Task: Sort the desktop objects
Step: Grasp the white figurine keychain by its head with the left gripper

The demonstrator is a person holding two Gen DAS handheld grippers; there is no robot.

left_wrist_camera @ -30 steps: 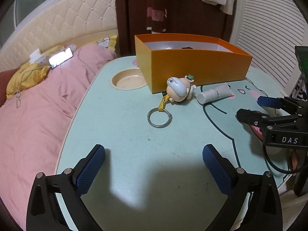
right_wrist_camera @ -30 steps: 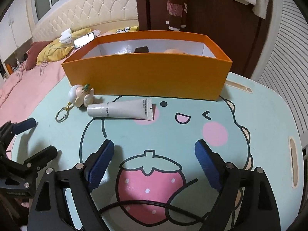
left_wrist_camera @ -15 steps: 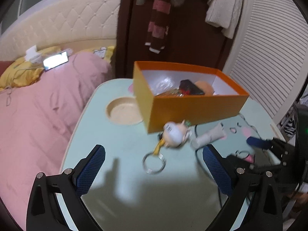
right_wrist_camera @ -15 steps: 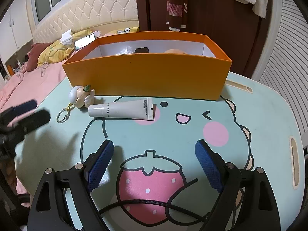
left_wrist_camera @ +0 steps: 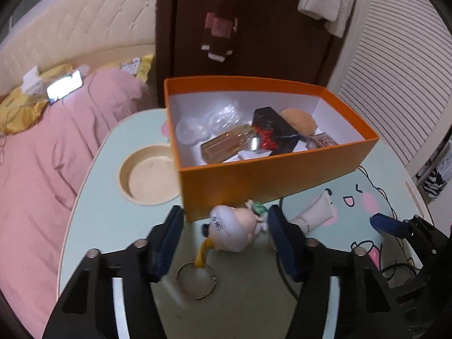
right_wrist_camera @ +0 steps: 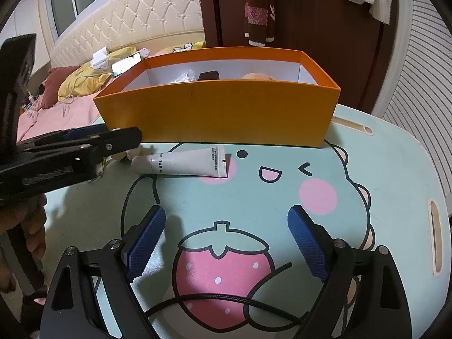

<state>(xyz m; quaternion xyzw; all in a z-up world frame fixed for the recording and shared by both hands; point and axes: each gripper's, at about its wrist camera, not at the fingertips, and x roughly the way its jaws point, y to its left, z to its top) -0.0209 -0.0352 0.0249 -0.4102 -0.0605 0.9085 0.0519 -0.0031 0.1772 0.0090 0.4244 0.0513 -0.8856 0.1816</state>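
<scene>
Left claw (left_wrist_camera: pixel 226 234): your jaws have just been closing, figurine keychain (left_wrist_camera: pixel 234 230) between the pads, not yet pinched.
Right claw (right_wrist_camera: pixel 226 240): yours gapes wide, empty.
Tube (right_wrist_camera: pixel 183 163): on bench (right_wrist_camera: pixel 381 169), ahead of right claw, before orange box (right_wrist_camera: pixel 220 113).

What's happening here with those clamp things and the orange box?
A person is tidying small things off a lap table into the orange box, holding a two-finger gripper in each hand. The left gripper has just been closing around the little figure keychain in front of the box; its pads do not seem to press on it yet. The right gripper hangs open over the strawberry picture. A white tube lies on the table, and several items are already in the box.
</scene>
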